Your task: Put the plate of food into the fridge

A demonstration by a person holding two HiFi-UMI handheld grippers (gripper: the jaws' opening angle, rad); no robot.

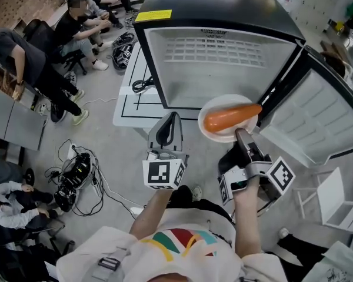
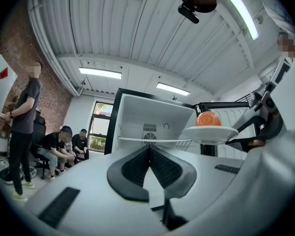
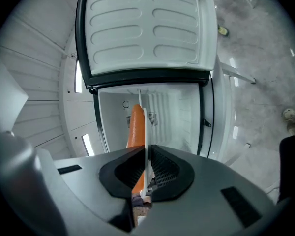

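A white plate bearing an orange carrot hangs in front of the open fridge, level with its lower opening. My right gripper is shut on the plate's near rim. In the right gripper view the plate shows edge-on between the pads, with the carrot beside it and the white fridge interior straight ahead. My left gripper is shut and empty, just left of the plate. From the left gripper view the plate and carrot float at the right, before the fridge.
The fridge door stands swung open to the right. Several people sit or stand at the left, with cables and gear on the floor. A white chair stands at the lower right.
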